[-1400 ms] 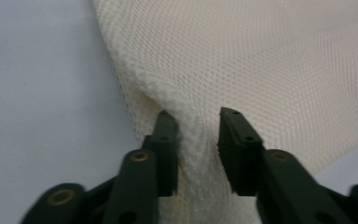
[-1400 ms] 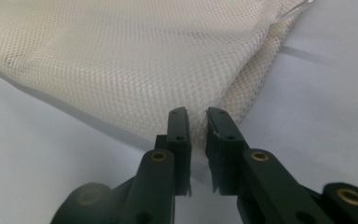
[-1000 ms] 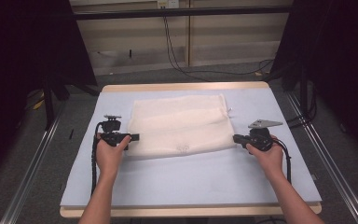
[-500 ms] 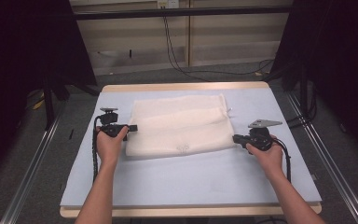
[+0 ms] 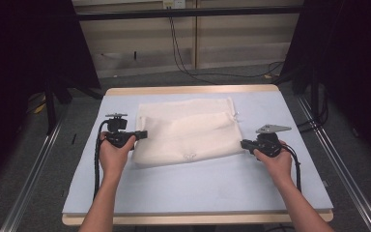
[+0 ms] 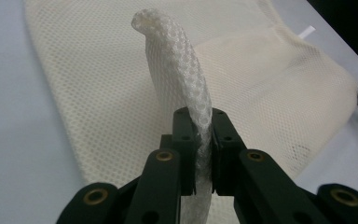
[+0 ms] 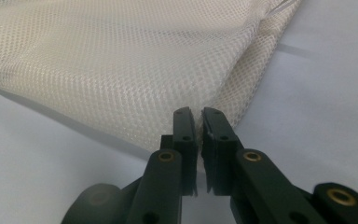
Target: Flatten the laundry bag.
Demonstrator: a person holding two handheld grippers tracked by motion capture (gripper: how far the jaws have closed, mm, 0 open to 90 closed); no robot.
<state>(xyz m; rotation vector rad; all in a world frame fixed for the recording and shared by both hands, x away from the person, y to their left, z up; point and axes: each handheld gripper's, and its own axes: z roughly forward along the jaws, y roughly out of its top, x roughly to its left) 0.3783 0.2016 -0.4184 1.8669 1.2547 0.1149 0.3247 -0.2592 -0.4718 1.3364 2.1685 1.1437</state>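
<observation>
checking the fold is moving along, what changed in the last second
The left gripper, shut on the mesh bag's left edge, moved away from the person and slightly right, lifting that edge. The right gripper stayed put, shut on the bag's right corner. The rest of the bag lies as before.

Left gripper (image 5: 142, 134): we hold it in our left hand (image 5: 113, 153), jaws pointing toward our right gripper, pinched tight on a raised fold of the mesh laundry bag (image 6: 186, 88).
Right gripper (image 5: 244, 144): held in our right hand (image 5: 276, 159), jaws pointing back at the left one, clamped on the bag's corner.
Forearms: both extended forward, well apart.
</observation>
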